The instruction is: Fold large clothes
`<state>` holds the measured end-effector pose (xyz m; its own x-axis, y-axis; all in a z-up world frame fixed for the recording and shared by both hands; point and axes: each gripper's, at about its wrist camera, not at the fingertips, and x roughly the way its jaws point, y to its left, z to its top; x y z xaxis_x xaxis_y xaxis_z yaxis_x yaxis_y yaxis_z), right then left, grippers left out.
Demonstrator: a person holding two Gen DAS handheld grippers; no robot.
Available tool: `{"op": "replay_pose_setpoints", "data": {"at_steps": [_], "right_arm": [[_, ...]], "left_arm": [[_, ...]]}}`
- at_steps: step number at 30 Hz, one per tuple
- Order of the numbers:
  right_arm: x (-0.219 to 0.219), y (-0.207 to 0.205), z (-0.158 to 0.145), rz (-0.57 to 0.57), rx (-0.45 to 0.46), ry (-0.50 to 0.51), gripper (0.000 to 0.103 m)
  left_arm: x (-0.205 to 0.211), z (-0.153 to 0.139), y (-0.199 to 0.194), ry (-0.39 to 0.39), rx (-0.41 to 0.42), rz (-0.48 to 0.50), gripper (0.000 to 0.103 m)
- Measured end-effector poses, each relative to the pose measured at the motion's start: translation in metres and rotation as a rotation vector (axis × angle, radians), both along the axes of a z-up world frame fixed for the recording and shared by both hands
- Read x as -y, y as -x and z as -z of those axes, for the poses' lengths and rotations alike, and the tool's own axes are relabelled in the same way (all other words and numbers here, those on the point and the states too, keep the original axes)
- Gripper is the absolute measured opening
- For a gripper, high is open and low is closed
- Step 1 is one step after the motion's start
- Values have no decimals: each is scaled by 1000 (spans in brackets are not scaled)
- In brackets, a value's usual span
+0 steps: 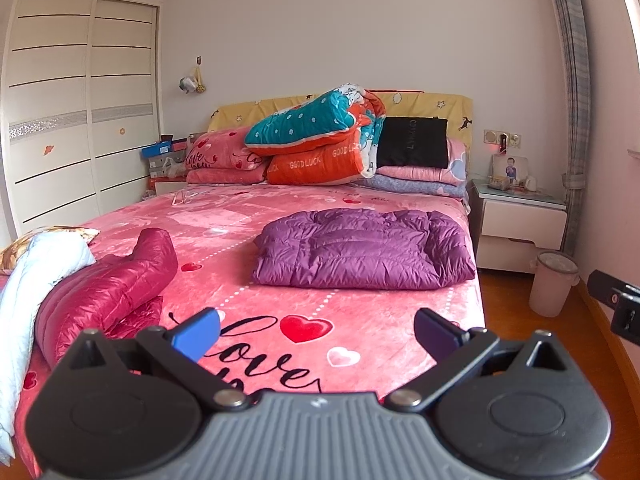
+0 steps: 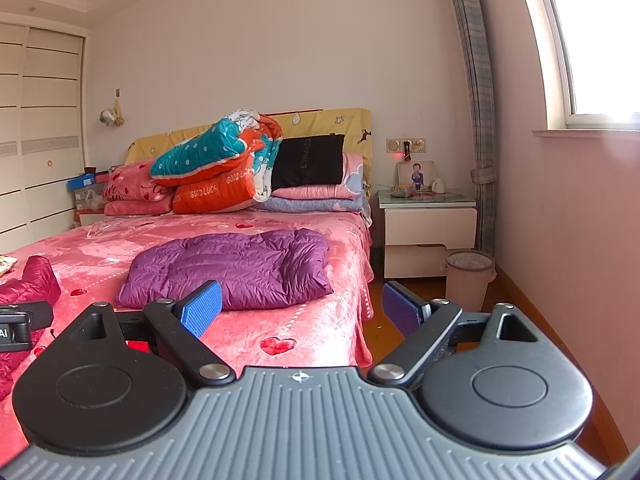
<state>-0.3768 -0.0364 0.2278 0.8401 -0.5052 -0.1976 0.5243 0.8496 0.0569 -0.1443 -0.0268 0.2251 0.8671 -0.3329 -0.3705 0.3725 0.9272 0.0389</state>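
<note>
red jacket [image 2: 24, 300] cut off at the frame's left edge.

left gripper [image 1: 316, 330]: black linkage; silver rivets; blue fingers [image 1: 198, 334] | right gripper [image 2: 302, 308]: same; ribbed grey body

Two down jackets on the bed

A purple quilted jacket [image 1: 362, 250] lies folded into a flat, puffy bundle mid-bed, toward the right edge. A crimson quilted jacket [image 1: 106, 292] lies rumpled near the left foot, one sleeve sticking up; its lower part looks bunched, partly hidden.
</note>
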Motion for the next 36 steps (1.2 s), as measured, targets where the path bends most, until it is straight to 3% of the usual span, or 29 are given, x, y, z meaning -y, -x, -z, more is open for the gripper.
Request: {"op": "replay_pose_setpoints", "data": {"at_steps": [19, 26, 36], "right_arm": [[6, -4, 3, 2, -3, 2, 103], [10, -4, 6, -3, -4, 4, 103], [15, -8, 11, -13, -11, 0, 103]], "left_arm": [[-2, 5, 0, 15, 9, 7, 102], [0, 5, 5, -7, 56, -19, 102], [1, 10, 2, -4, 27, -9, 102]]}}
